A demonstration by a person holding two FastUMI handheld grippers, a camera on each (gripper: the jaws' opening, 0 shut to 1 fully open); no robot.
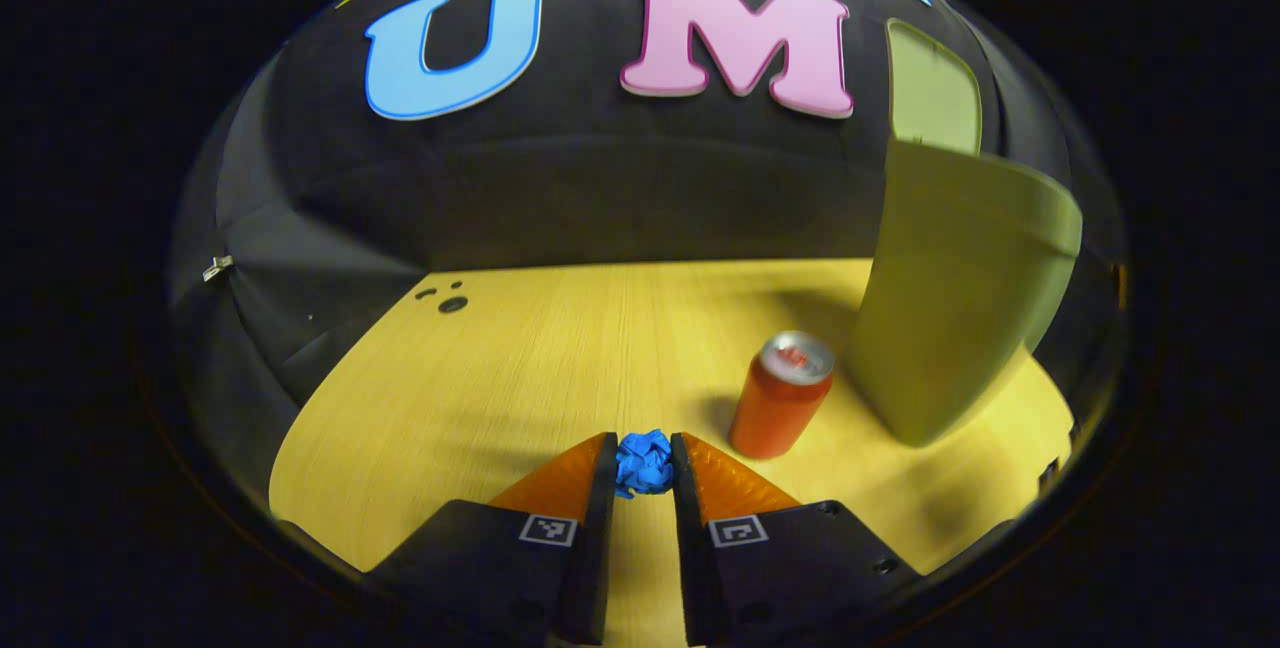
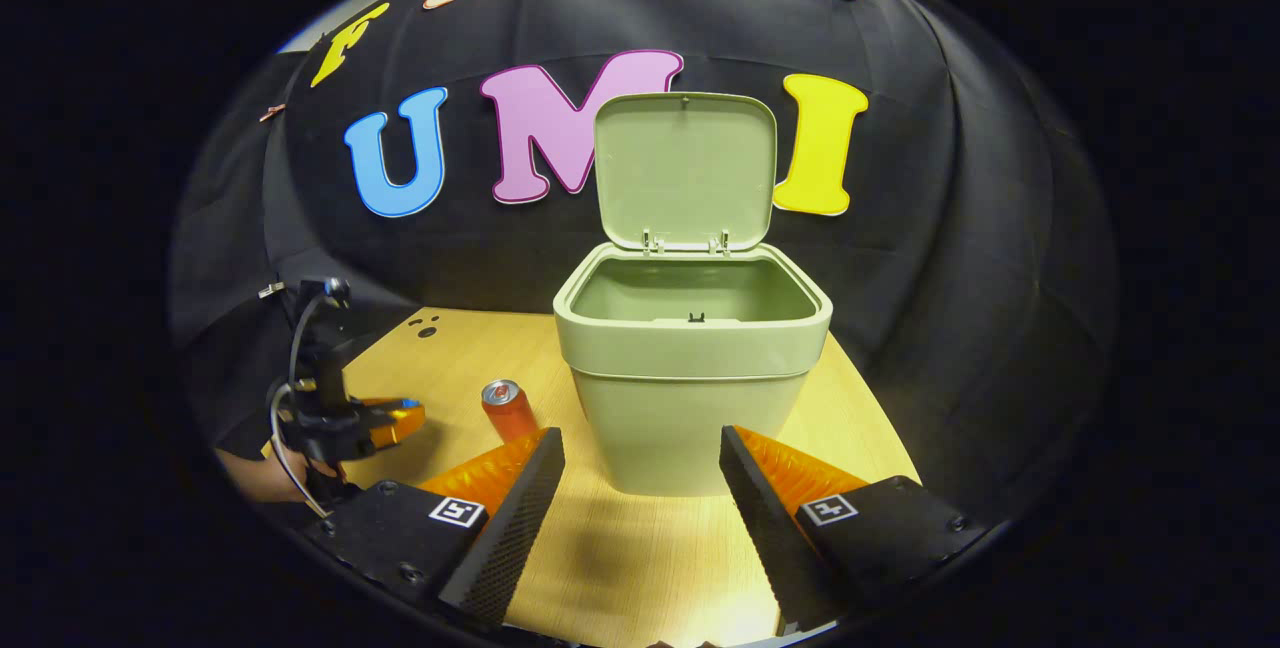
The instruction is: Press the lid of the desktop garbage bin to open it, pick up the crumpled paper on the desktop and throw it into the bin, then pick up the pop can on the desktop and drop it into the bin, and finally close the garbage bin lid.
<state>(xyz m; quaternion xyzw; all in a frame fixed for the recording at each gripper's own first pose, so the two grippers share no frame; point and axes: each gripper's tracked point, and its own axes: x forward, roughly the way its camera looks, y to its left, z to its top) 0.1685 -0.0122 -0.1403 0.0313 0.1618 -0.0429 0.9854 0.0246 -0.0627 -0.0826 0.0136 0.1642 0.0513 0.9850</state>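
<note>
Wooden table [image 1: 480,398] carries everything. Left gripper [image 1: 645,463] pinches the blue paper [image 1: 645,461] between both fingers; just right stands the can [image 1: 781,396], then the bin [image 2: 690,368], lid [image 2: 686,170] up. Right gripper [image 2: 640,473] faces the bin, jaws wide.

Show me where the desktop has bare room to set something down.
Bare wood runs left of the pop can out to the desktop edge with its small dark holes. Another patch lies before the bin, between the right gripper fingers. It is crowded where can and bin stand close.
</note>
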